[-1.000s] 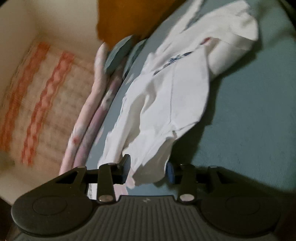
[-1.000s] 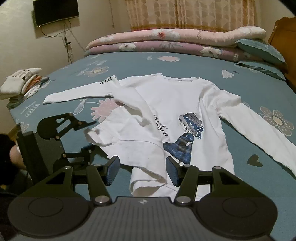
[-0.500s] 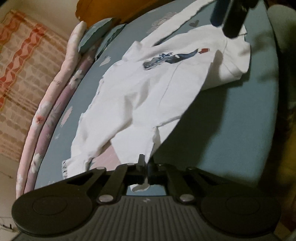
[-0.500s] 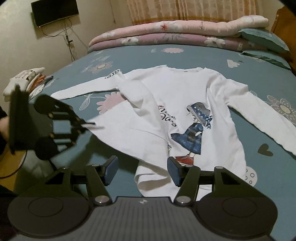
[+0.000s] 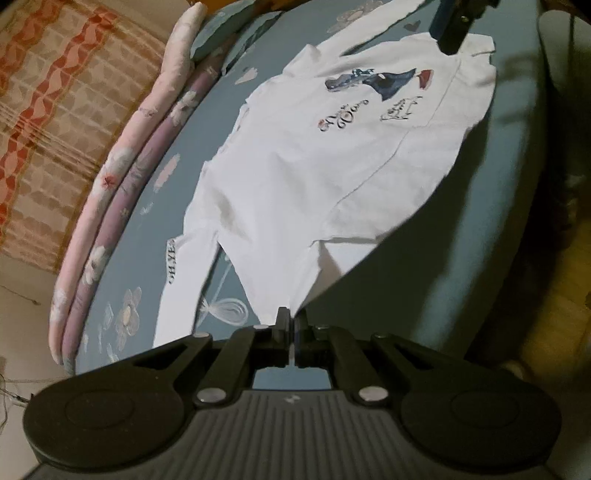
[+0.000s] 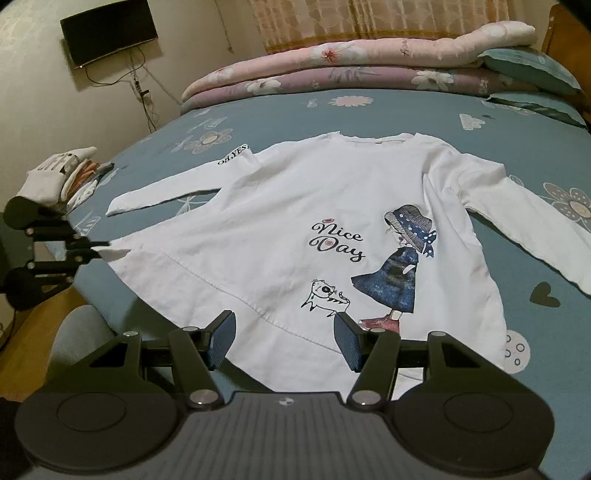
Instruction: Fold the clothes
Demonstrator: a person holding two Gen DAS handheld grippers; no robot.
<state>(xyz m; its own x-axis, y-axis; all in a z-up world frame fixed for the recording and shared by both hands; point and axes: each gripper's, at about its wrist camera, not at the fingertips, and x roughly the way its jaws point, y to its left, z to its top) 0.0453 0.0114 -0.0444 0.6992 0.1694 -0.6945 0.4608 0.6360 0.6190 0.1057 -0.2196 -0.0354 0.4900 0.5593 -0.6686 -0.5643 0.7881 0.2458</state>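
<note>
A white long-sleeved shirt [image 6: 295, 221] with a "Nice Day" print and a girl picture lies face up on the blue flowered bed [image 6: 406, 118]. My left gripper [image 5: 293, 332] is shut on the shirt's lower left hem corner and holds it stretched out past the bed's edge; in the right wrist view the left gripper [image 6: 88, 253] shows at the far left with the white corner pinched in it. My right gripper [image 6: 284, 338] is open, its blue pads low over the front hem. The shirt [image 5: 332, 166] spreads away from the left gripper.
Rolled pink and purple quilts [image 6: 351, 70] and teal pillows [image 6: 528, 70] lie along the far side of the bed. A stack of folded clothes [image 6: 62, 173] sits at the bed's left edge. A dark screen [image 6: 109, 35] hangs on the wall. Wooden floor [image 6: 33, 332] lies lower left.
My left gripper shut on the hem corner and pulled it outward to the left, unfolding the doubled-over side so the whole print shows. The right gripper stayed open by the front hem.
</note>
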